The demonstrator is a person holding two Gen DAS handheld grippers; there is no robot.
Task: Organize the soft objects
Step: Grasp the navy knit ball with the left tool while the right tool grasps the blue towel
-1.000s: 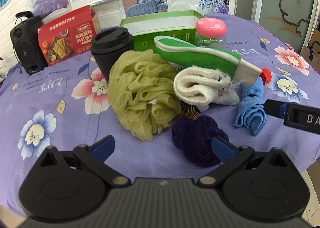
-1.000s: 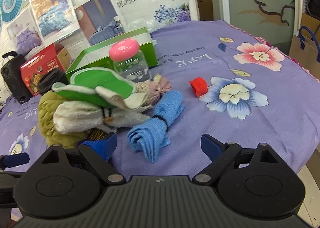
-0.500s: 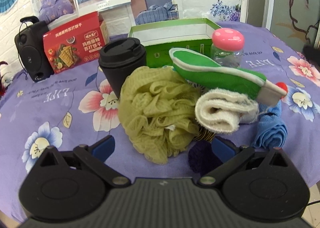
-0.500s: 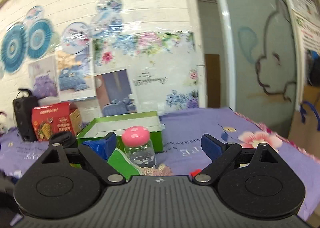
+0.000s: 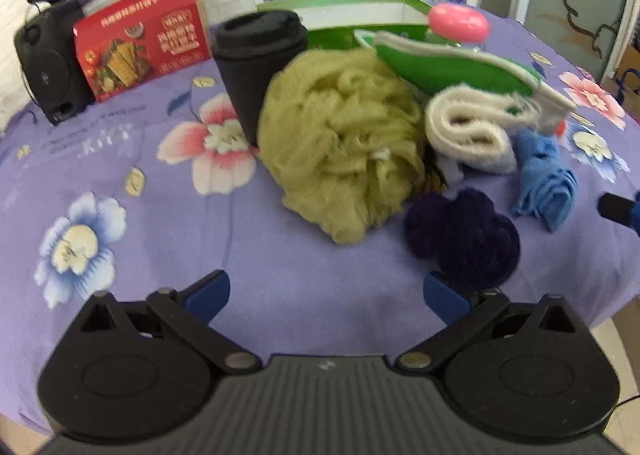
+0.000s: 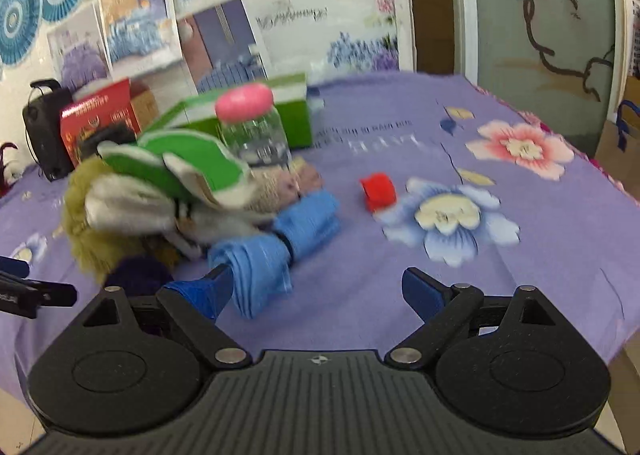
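Blue rolled cloth (image 6: pixel 280 247) lying lengthwise toward right gripper (image 6: pixel 320 291), both grippers' jaws apart, empty

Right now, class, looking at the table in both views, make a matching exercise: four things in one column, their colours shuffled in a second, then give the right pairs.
Things:
1. bath pouf
2. rolled cloth
3. jar lid
4. lidded cup

Colours:
A. black
B. pink
C. olive green
D. light blue

Pairs: 1-C, 2-D, 3-B, 4-A
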